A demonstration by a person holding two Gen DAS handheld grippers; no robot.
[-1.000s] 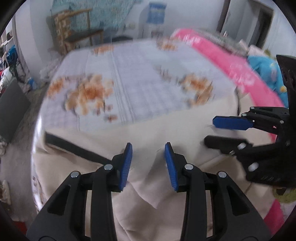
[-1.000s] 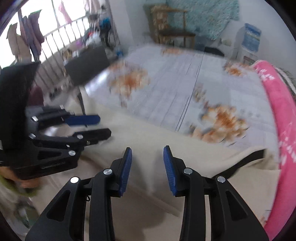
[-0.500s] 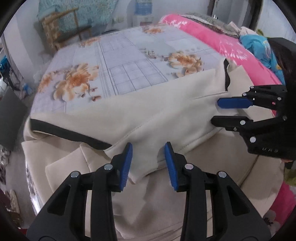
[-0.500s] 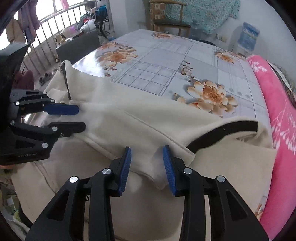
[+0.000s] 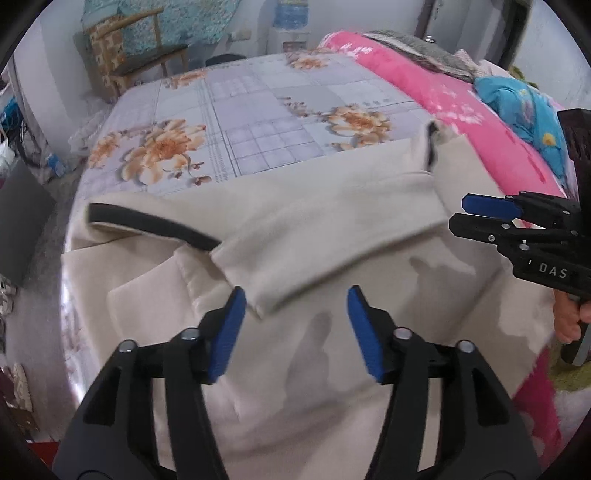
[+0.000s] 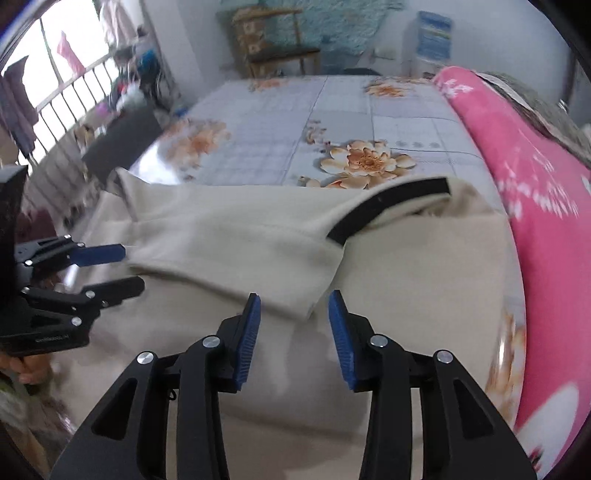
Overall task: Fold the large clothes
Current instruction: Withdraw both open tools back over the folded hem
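left wrist view: both hand-held grippers apart over a cream garment on the flowered desk

left wrist view shows a round desk (image 5: 258, 110) under a glossy cloth printed with grey-lilac squares and orange flowers. behind it stand a wooden chair (image 5: 129, 55) with a teal cloth hung on the wall above it, and a water dispenser (image 5: 291, 22) by the pale wall. along the right side runs a pink blanket (image 5: 461, 110) with white marks, and a blue patterned bundle (image 5: 524, 110) lies on it. the right wrist view adds a railing (image 6: 66, 92) with clothes hanging in bright light on the left.

the cream garment (image 5: 332, 240) lies spread on the near part of the desk, its edge hanging over the rim. it is a soft, matte fabric with stitched seams. a sleeve is folded across the body, and its black cuff band (image 5: 147, 225) lies near the left edge in this view; the same band (image 6: 388, 210) appears at the right in the right wrist view.

the left hand-held gripper (image 5: 295, 325) hovers over the garment with its blue-padded fingers wide apart and nothing between them, just before the corner of the folded sleeve. the right hand-held gripper (image 6: 293, 332) is likewise spread apart and holds nothing, its fingers above the same corner of cloth.
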